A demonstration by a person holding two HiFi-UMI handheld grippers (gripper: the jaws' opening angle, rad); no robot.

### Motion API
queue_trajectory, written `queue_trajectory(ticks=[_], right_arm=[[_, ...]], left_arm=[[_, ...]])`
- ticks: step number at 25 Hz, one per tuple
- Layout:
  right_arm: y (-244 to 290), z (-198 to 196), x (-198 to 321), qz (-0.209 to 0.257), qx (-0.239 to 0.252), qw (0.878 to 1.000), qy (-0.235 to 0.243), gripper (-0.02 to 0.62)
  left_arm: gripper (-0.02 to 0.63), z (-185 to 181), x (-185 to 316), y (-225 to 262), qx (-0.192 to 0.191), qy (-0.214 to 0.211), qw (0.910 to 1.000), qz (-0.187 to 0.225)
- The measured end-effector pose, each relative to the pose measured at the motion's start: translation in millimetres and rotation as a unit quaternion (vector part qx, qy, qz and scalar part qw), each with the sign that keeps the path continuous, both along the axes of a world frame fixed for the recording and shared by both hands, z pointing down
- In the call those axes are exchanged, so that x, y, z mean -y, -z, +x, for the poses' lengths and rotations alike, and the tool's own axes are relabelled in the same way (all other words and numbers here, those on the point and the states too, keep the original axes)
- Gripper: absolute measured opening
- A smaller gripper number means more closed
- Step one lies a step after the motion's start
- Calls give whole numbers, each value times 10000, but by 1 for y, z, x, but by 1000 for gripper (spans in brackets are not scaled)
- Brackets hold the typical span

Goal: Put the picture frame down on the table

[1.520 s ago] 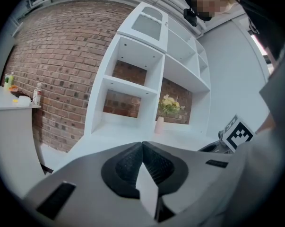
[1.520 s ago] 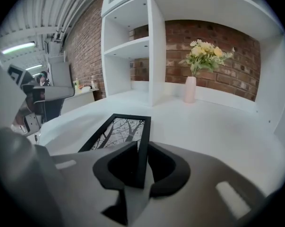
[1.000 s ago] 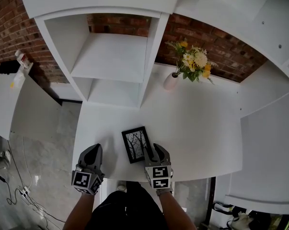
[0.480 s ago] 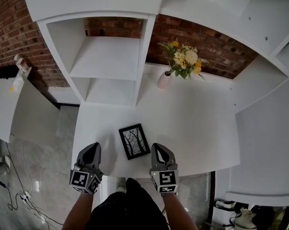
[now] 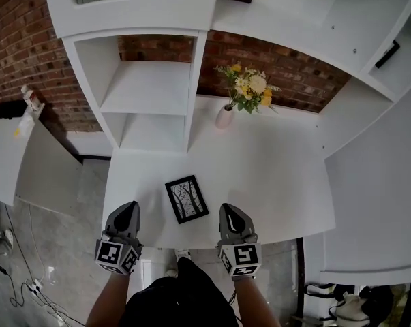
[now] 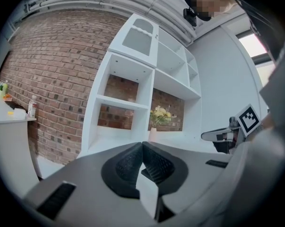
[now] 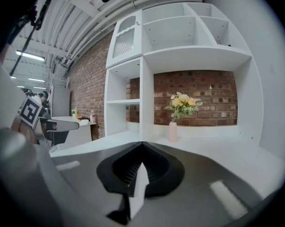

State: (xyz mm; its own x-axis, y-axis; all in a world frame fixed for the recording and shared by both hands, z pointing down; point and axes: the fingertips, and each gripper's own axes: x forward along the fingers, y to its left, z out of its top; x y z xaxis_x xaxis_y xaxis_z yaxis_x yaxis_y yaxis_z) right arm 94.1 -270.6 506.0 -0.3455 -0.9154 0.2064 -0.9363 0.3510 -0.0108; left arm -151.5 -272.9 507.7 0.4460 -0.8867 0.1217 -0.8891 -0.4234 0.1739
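The black picture frame, holding a print of bare trees, lies flat on the white table near its front edge. My left gripper hovers at the front edge, left of the frame and apart from it. My right gripper is level with it on the frame's right, a small gap away. In the left gripper view the left gripper has its jaws closed tip to tip with nothing between them. In the right gripper view the right gripper is shut and empty as well. The frame shows in neither gripper view.
A pale vase of yellow and white flowers stands at the table's back by the brick wall. A white shelf unit rises at the back left. Another white counter holding small bottles stands further left.
The right gripper, which was against the frame's right edge, has drawn back toward the table's front. The frame stays flat where it lay. The left gripper barely moved.
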Motion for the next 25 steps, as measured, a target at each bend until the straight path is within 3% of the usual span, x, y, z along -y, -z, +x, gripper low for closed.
queue_trajectory(ticks=[25], right_arm=[[55,-11,-28,540,196,9983,-12,3]], left_arm=[[-6,-23,-15,57,-137,114,9988,460]])
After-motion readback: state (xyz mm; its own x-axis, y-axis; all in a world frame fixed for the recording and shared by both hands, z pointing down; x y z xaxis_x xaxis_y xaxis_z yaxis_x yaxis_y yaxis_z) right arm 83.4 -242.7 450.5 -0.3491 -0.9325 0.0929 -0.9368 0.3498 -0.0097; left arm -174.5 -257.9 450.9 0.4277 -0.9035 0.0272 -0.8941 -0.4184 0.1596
